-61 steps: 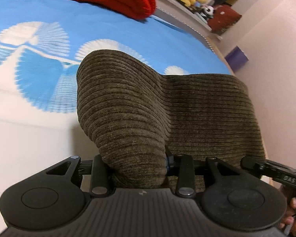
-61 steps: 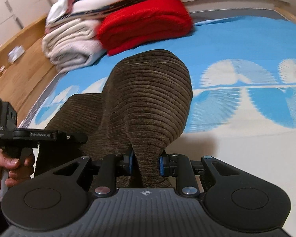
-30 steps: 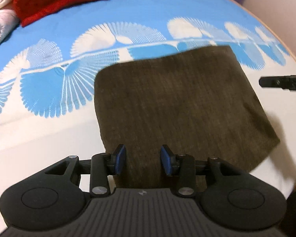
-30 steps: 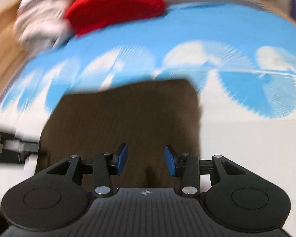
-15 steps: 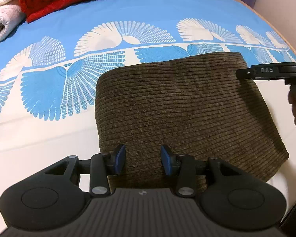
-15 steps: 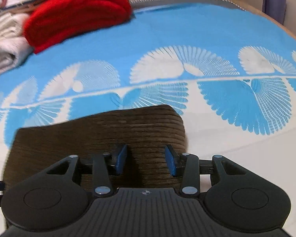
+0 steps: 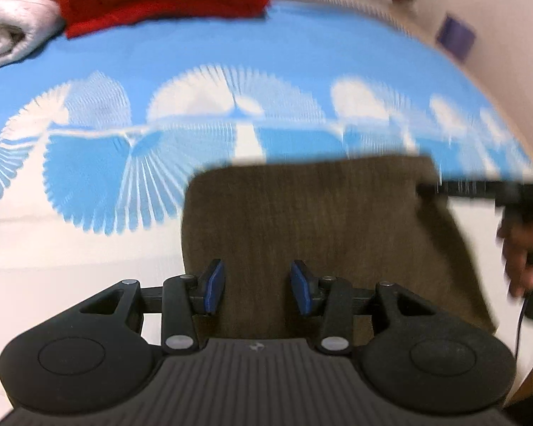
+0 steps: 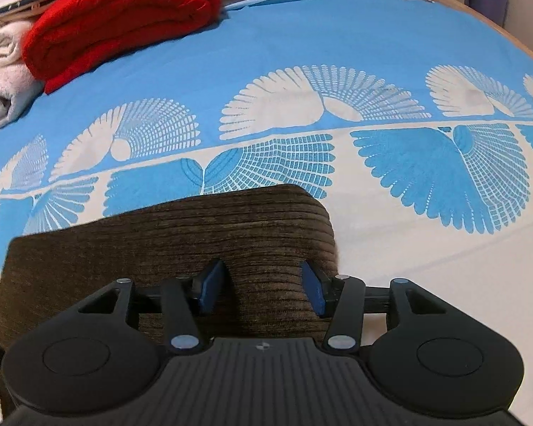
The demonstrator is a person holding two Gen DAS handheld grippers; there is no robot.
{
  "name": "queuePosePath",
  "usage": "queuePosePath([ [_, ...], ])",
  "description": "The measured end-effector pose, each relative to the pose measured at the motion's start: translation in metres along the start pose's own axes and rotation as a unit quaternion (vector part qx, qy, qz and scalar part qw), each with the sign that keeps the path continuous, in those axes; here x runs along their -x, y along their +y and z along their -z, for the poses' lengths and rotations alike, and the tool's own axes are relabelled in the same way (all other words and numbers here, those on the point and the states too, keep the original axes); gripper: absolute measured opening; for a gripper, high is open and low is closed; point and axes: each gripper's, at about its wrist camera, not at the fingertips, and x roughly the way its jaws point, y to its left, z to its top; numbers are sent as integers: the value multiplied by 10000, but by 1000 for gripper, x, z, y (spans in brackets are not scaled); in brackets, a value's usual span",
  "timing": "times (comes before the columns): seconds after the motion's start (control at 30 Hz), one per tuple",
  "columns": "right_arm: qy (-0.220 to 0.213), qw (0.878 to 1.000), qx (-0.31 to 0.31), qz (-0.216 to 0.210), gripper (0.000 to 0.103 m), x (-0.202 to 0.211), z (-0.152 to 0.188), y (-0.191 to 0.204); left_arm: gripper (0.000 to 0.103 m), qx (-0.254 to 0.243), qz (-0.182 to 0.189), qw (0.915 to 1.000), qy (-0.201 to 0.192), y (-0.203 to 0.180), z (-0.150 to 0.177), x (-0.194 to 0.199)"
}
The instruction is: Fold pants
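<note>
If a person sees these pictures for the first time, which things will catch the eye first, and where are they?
First the brown corduroy pants, folded into a flat rectangle on the blue and white bedsheet, just in front of both grippers. Next the red blanket, folded at the far left of the bed beside pale folded blankets. The left gripper and the right gripper are both open above the pants.

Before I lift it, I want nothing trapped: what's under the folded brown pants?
The pants lie flat on the blue-and-white bedsheet, which shows all around them. Whatever lies directly beneath is covered.
</note>
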Motion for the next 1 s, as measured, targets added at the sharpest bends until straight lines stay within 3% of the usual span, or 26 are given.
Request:
queuePosePath([
  [0.07, -79, 10000, 14, -29, 51, 8, -1, 0, 46, 246, -1, 9997, -73, 8, -4, -2],
  [0.17, -138, 9997, 223, -28, 56, 18, 1, 1, 51, 416, -180, 9973, 574, 15, 3, -33],
  [0.23, -36, 9992, 388, -95, 61, 20, 5, -1, 57, 456, -330, 9972, 500, 14, 3, -33],
  [0.33, 75, 9983, 577, -64, 61, 30, 12, -2, 54, 410, -282, 9984, 266, 5, -2, -14],
  [0.4, 20, 9975, 632, -313, 61, 46, 16, -1, 56, 278, -108, 9995, 146, -2, 1, -5],
  [0.47, 71, 9947, 788, -657, 65, 59, 23, 3, 59, 152, -60, 9991, 381, -7, 7, -13],
  [0.5, 171, 9928, 925, -738, 70, 61, 28, 6, 60, 48, -194, 9975, 678, -10, 15, -23],
  [0.53, 371, 9904, 1105, -736, 72, 59, 35, 9, 68, -94, -342, 9965, 757, -14, 21, -27],
  [0.63, 1283, 9777, 1658, -114, 70, 40, 68, 14, 74, -322, -575, 9967, 479, -29, 25, -12],
  [0.67, 1244, 9762, 1775, 36, 70, 44, 74, 15, 78, -349, -540, 9972, 371, -33, 26, -3],
  [0.73, 794, 9823, 1695, 90, 69, 68, 71, 16, 80, -444, -659, 9967, 178, -40, 29, 16],
  [0.8, 102, 9923, 1234, -51, 71, 105, 66, 12, 84, -663, -955, 9931, -153, -50, 33, 43],
  [0.87, -454, 9957, 782, -180, 79, 141, 66, 8, 88, -773, -1122, 9889, -598, -60, 38, 75],
  [0.93, -982, 9933, 554, -265, 93, 175, 74, 9, 88, -781, -1008, 9872, -958, -68, 49, 109],
  [1.0, -1477, 9870, 518, -363, 97, 208, 91, 12, 88, -644, -987, 9862, -1166, -73, 67, 138],
])
